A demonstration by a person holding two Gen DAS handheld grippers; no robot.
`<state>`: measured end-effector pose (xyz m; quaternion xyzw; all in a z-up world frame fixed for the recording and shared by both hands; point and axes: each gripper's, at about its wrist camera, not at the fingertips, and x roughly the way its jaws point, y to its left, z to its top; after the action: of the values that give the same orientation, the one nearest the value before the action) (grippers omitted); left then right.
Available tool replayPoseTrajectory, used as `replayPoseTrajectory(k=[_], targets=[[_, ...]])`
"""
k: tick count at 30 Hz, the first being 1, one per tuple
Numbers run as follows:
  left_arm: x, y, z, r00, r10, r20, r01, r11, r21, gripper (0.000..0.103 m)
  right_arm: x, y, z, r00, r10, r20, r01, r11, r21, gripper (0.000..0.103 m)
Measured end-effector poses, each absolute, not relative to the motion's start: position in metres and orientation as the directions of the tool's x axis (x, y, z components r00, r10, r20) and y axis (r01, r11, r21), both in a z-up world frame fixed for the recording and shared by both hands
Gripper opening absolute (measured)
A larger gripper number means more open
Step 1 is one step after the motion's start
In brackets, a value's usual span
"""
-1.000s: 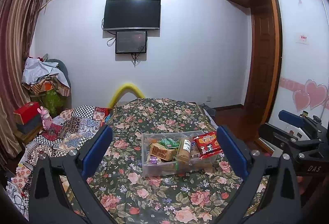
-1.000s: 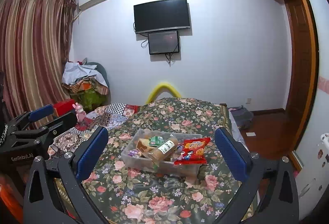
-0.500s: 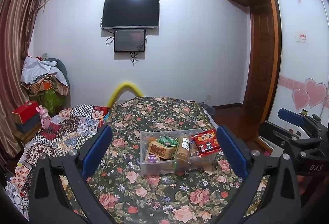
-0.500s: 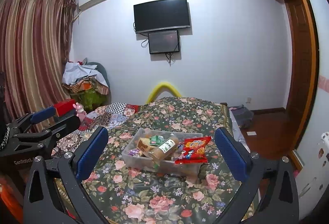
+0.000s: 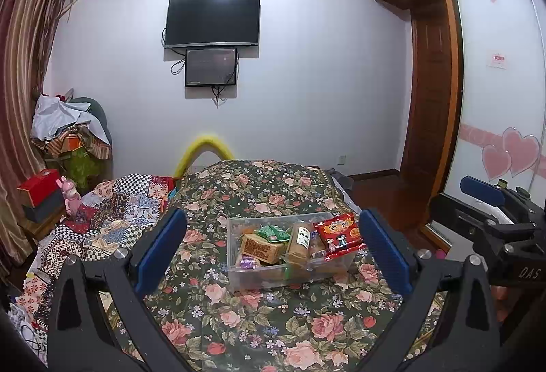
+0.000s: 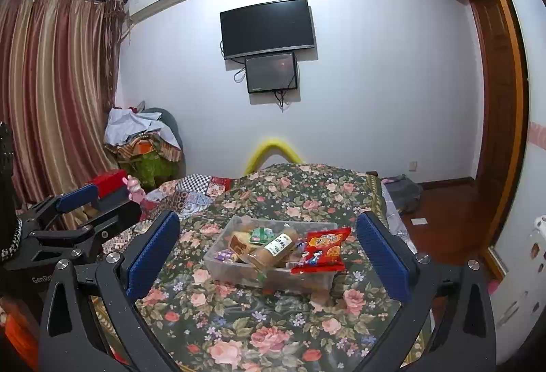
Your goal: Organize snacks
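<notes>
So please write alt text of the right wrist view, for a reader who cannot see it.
A clear plastic bin of snacks sits on a floral bedspread, with a red snack packet lying over its near right rim. The open right gripper frames it, holding nothing.

The bedspread (image 5: 273, 321) is dark green with pink and red roses. The storage bin (image 5: 239, 273) is clear plastic. Inside it, the snack packet (image 5: 339, 234) is red with yellow lettering, the small packet (image 5: 271, 232) is green, and the biscuit pack (image 5: 261, 247) is brown. The gripper pads (image 5: 160, 249) are blue on black frames. The quilt (image 5: 112, 222) combines checkered patchwork. The curtain (image 6: 51, 92) has red-gold stripes.
</notes>
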<state>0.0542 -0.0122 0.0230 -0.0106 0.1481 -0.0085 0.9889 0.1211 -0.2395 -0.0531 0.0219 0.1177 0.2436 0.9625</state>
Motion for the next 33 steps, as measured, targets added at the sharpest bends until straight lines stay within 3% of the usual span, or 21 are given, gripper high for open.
replayPoseTrajectory(k=[33], targets=[[0.0564, -0.0126, 0.0213, 0.952, -0.048, -0.303, 0.038, 0.999, -0.038, 0.102, 0.1195, -0.2445, -0.0503, 0.851, 0.483, -0.208, -0.467, 0.876, 0.122, 0.103]])
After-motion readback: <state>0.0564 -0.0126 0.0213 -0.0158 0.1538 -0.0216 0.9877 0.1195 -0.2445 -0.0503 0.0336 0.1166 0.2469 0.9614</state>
